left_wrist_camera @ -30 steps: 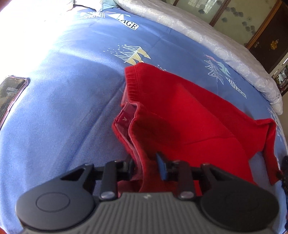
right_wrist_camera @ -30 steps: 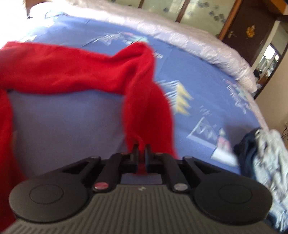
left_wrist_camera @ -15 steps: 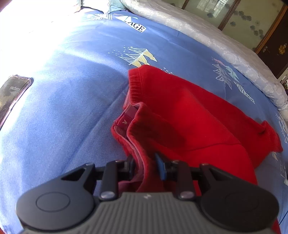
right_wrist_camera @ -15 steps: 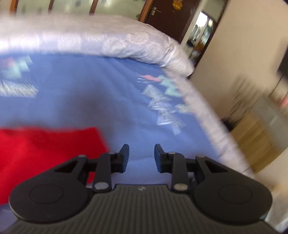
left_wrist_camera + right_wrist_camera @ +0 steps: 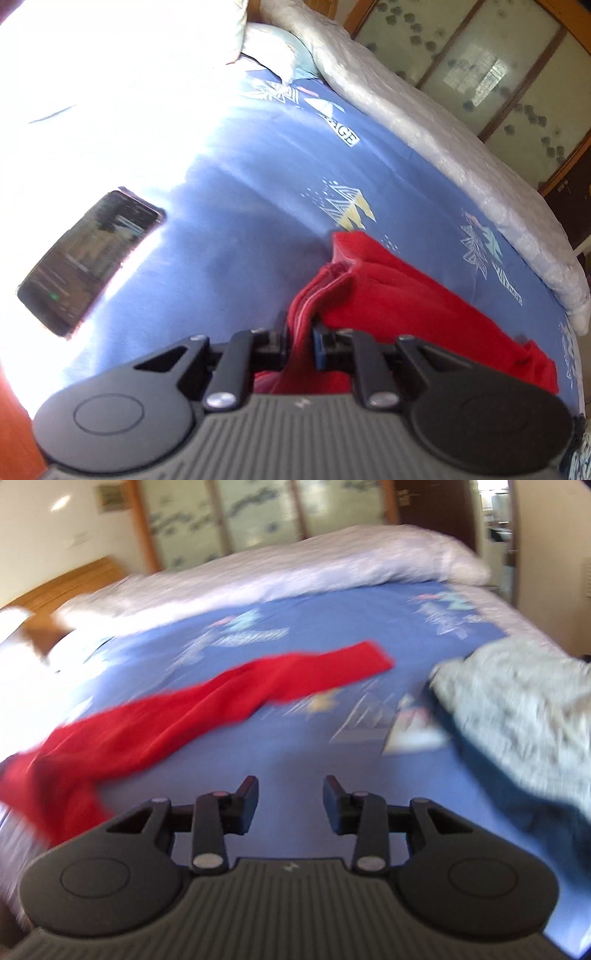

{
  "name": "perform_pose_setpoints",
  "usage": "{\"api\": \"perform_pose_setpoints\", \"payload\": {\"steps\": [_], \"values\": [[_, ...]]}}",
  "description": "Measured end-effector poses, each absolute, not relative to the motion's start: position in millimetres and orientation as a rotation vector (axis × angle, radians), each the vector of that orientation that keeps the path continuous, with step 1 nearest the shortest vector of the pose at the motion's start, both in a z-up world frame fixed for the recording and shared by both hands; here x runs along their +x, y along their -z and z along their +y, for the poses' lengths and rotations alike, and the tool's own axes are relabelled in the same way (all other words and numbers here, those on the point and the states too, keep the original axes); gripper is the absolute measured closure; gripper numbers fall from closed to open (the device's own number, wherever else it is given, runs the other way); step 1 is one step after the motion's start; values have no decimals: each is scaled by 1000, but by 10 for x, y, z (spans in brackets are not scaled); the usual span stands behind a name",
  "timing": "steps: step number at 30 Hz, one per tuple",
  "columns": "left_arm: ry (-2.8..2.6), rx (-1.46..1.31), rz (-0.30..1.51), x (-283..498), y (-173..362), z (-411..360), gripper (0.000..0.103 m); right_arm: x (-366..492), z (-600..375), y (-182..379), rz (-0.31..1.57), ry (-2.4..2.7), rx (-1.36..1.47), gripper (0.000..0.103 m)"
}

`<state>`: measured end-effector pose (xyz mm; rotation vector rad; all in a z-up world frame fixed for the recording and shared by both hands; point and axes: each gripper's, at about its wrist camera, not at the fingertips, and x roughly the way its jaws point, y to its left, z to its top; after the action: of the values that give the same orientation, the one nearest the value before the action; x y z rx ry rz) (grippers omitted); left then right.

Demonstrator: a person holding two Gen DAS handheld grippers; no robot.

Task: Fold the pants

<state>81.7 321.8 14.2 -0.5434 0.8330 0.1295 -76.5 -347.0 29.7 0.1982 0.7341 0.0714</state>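
Red pants (image 5: 406, 295) sprawl across the blue printed bedsheet (image 5: 258, 192), their waistband edge clamped between the left gripper (image 5: 300, 341) fingers. Left of the pants, a dark smartphone (image 5: 88, 258) lies on the sheet. Just in front of the pants, the right gripper (image 5: 290, 797) hovers with fingers apart, empty; a grey-and-navy clothes heap (image 5: 524, 716) sits right of them.

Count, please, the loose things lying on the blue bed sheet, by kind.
Red pants: 1
Phone: 1
Pile of other clothes, grey-white and dark blue: 1
Total: 3
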Motion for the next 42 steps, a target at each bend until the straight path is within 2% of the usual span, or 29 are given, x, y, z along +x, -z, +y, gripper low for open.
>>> {"api": "perform_pose_setpoints", "payload": {"steps": [5,9,12,15,17,19,21,28,30,32,33,35,37,39,40,42], "values": [[-109,-487,887,773,-77,3144,88,-1218,-3234,-186,860,-161,110,62],[-104,-462,910,722,71,3019,88,-1504,-3118,-81,923,-221,171,61],[-104,-482,918,703,106,3035,88,-1579,-2919,9,938,-226,91,49],[-104,-489,910,673,48,3069,89,-1515,-2742,159,938,-200,-16,48],[-101,-487,899,639,-18,3080,89,-1427,-2588,303,976,-176,-137,52],[-100,-475,885,609,-77,3067,90,-1350,-2490,372,988,-220,-184,86],[-98,-469,880,590,-124,3054,91,-1279,-2421,374,991,-215,-241,94],[-119,-454,870,629,-179,3023,91,-767,-2905,-249,804,-17,-316,95],[-127,-438,871,690,-161,2985,91,-467,-3200,-395,739,109,-285,94],[-144,-410,874,777,-125,2938,89,-148,-3464,-377,709,264,-272,65],[-161,-410,889,810,-96,2934,87,-34,-3608,-309,705,356,-281,55],[-162,-441,913,792,-65,2975,83,143,-3751,-253,744,440,-226,55],[-132,-439,893,683,-88,3013,77,47,-3834,-325,716,334,-55,57],[-119,-421,885,544,-111,3059,57,-177,-3814,-367,682,267,16,57],[-111,-418,881,461,-115,3087,52,-280,-3780,-365,678,242,38,56],[-86,-433,882,309,-98,3149,51,-496,-3769,-363,685,148,127,56]]}}
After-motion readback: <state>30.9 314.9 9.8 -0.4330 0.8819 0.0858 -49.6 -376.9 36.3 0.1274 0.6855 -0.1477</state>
